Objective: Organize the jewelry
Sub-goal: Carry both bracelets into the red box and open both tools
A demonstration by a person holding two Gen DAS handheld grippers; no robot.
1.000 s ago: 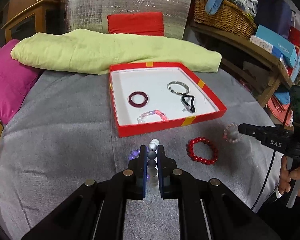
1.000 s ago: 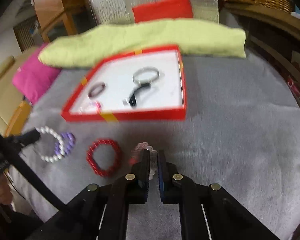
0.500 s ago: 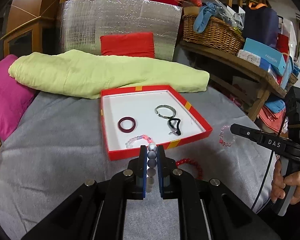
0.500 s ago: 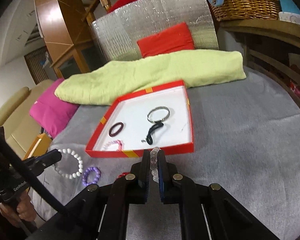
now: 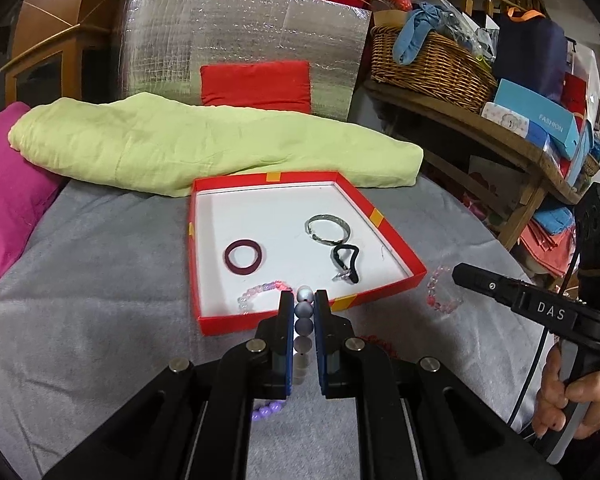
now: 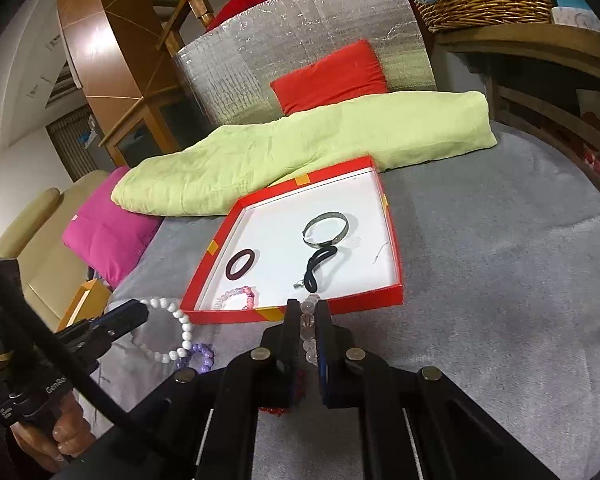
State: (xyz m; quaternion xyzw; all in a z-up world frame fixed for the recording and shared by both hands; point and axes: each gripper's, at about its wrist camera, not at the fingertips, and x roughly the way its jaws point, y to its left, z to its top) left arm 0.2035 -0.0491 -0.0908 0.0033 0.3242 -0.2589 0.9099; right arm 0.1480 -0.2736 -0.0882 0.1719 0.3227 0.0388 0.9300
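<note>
Above the grey cloth, a white bead bracelet (image 5: 303, 322) is clamped by the left gripper (image 5: 301, 308), a clear bead bracelet (image 6: 309, 326) by the right gripper (image 6: 303, 312), both raised for deposit in the red tray (image 5: 396, 254).

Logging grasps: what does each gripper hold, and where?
Left gripper: white bead bracelet, by one side. Right gripper: clear pink bead bracelet, likewise by its beads.
</note>
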